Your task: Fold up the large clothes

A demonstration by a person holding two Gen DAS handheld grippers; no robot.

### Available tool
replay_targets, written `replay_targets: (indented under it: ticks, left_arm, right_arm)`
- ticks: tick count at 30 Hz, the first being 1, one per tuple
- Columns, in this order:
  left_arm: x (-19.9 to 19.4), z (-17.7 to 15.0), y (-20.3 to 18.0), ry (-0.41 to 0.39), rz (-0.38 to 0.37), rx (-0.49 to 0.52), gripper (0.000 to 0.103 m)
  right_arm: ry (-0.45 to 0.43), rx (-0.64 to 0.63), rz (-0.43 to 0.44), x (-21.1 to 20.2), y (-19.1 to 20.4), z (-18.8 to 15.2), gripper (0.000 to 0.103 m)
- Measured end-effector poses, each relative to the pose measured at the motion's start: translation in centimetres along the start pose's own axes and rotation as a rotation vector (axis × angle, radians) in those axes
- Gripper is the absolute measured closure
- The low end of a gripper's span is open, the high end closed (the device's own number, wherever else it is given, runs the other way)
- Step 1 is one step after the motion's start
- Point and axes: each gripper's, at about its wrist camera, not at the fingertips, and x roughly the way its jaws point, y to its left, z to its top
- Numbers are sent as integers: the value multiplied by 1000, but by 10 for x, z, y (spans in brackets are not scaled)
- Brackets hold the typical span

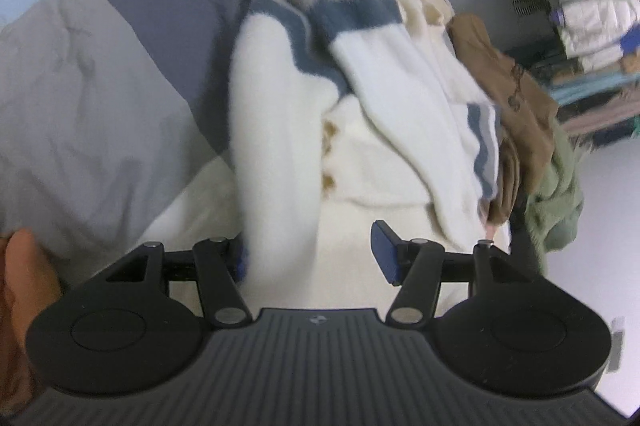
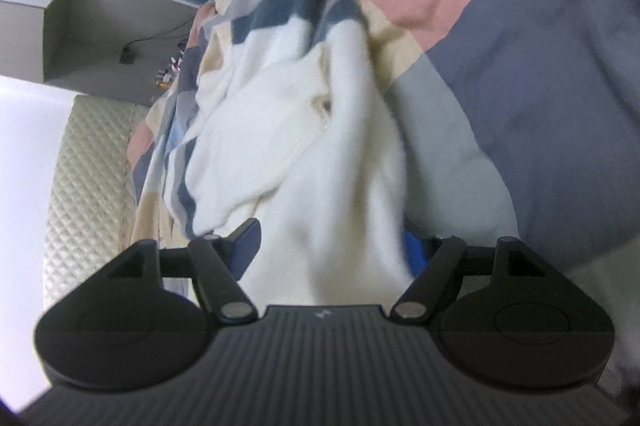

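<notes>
Sweater count first: one big white sweater (image 1: 288,114) with blue and grey stripes, lying bunched on the bed's patchwork quilt (image 1: 120,86) in the left wrist view. Left gripper (image 1: 316,254) stands fairly wide, with white knit lying between the two blue pads; the left pad is mostly hidden behind the fabric, so I can't tell if it's actually pinching. Right of the sweater sit a brown garment (image 1: 516,98) and a green one (image 1: 560,186) at the bed's edge, with stacked folded clothes (image 1: 592,26) on shelves far right. Whole shot is blurry.

Right wrist view: same sweater (image 2: 304,130), one gripper. Right gripper (image 2: 332,246) is spread wide and the knit runs between its pads, covering part of the right one; a grip can't be made out. Quilt (image 2: 540,66) lies right, a grey bedside unit (image 2: 80,6) far left.
</notes>
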Motion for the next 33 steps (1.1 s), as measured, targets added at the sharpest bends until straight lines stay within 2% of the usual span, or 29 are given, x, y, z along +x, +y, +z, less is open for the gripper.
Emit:
replay_targets:
  ticks: [4, 8, 12, 17, 20, 21, 23, 24, 26, 29, 31, 33]
  left_arm:
    - [1, -17, -11, 36, 108, 94, 39]
    - [7, -30, -2, 52, 162, 116, 39]
    - [14, -32, 9, 67, 158, 63, 38]
    - [17, -38, 5, 54, 170, 81, 38]
    - [20, -47, -3, 65, 174, 119, 39]
    - [20, -50, -6, 62, 169, 134, 47]
    - [15, -54, -11, 41, 176, 156, 60]
    - [10, -55, -11, 29, 172, 155, 71]
    - [-4, -53, -10, 0, 139, 131, 81]
    - [-32, -47, -8, -44, 39, 90, 84]
    - [-53, -44, -7, -69, -42, 60, 85]
    - [-70, -43, -6, -83, -105, 30, 86]
  right_arm:
    - [38, -152, -172, 7, 20, -16, 29]
    - [57, -256, -356, 23, 31, -22, 30]
    - [61, -255, -399, 30, 28, -19, 30]
    - [123, -355, -392, 40, 41, -33, 31]
    - [176, -466, -407, 43, 50, -55, 47]
    - [180, -507, -412, 43, 54, -62, 67]
    - [144, -531, -400, 37, 57, -67, 77]
    - [125, -530, -392, 32, 57, -67, 82]
    - [87, -491, -340, 18, 55, -62, 84]
    - [25, -399, -221, -10, 53, -48, 85]
    - [-38, -375, -88, -31, 54, -42, 85]
    - [-82, -361, 3, -49, 56, -40, 86]
